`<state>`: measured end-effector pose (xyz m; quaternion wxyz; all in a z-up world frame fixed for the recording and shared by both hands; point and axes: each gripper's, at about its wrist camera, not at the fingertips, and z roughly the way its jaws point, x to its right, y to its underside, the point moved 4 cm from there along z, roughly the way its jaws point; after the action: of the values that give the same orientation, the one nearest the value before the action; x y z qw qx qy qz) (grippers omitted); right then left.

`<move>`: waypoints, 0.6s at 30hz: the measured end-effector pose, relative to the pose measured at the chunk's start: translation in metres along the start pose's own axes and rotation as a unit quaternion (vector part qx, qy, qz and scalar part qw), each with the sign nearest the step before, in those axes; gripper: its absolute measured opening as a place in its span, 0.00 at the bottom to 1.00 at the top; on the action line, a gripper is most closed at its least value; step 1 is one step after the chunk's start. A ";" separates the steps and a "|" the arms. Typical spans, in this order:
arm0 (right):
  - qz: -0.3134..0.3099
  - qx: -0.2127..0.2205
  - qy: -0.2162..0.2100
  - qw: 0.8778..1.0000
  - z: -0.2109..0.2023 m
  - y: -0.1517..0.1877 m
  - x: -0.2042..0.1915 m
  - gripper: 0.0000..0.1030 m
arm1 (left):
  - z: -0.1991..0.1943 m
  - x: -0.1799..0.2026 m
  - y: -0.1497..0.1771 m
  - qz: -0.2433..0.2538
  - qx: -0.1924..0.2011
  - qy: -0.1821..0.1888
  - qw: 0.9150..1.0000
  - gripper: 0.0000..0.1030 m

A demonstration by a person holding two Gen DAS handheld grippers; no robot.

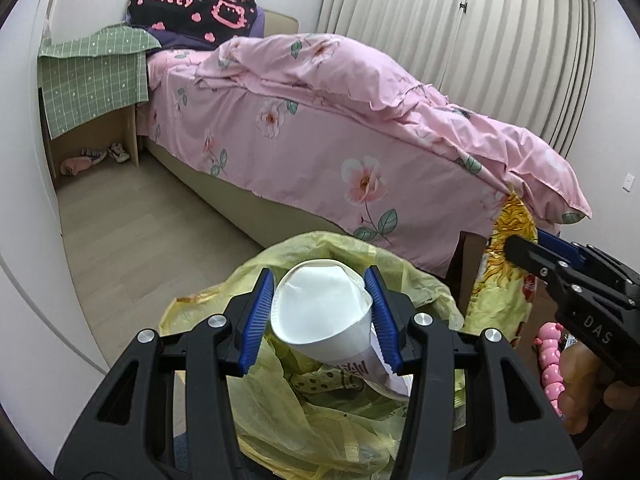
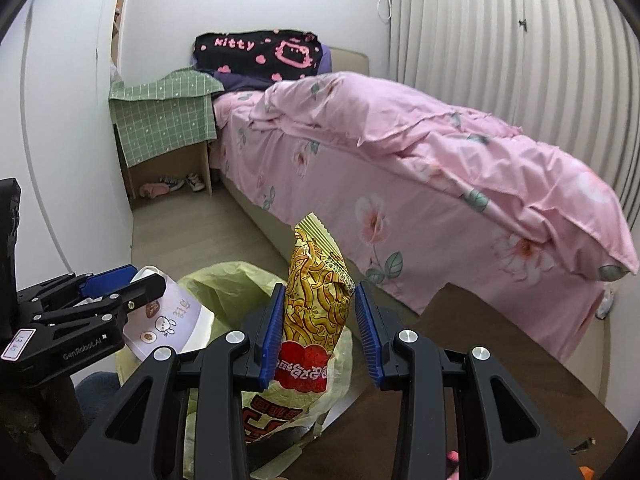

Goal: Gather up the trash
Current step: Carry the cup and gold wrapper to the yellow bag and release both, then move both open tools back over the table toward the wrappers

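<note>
A: What kind of room is this?

B: A bedroom. Pale wood floor [image 1: 132,216], white walls, and a bed [image 1: 320,128] under a pink floral duvet running along pleated curtains [image 1: 500,40]. A black Kitty pillow [image 1: 192,8] leans at the headboard. Beside the bed stands a nightstand [image 1: 92,92] draped in green checked cloth, with small shoes [image 1: 116,152] in its open bottom. A dark brown counter [image 2: 500,360] fills the lower right of the right wrist view.

A: Anything crowding the work?

B: A yellow trash bag [image 1: 320,412] sits open just under both tools, its crumpled rim spreading wide. A pink toy [image 1: 552,364] shows at the right edge of the left wrist view, near the hand gripping the other tool. The corner of the duvet hangs close behind the bag.

A: And the left claw [image 1: 320,320]?

B: Its blue pads are clamped on a white paper cup [image 1: 324,312], one on each side, the mouth of the cup facing forward. The cup hangs directly above the bag's opening. From the other camera you see cartoon prints on its wall.

A: The right claw [image 2: 320,332]?

B: A yellow snack wrapper [image 2: 316,312] stands upright between its pads, the top sticking up past the tips. The left pad touches the wrapper; a gap shows at the right pad, so I can't tell whether it's truly gripped. The wrapper's lower end reaches down to the bag.
</note>
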<state>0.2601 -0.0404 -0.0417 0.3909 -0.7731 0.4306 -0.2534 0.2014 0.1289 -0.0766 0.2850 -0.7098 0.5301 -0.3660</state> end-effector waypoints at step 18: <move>0.034 -0.051 -0.027 0.998 -0.005 0.021 0.005 0.56 | -0.018 -0.015 -0.015 -0.072 0.007 0.039 0.997 0.73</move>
<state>0.2491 -0.0534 -0.0559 0.3713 -0.7832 0.4584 -0.1965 0.1915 0.1472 -0.0578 0.2417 -0.7292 0.4862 -0.4165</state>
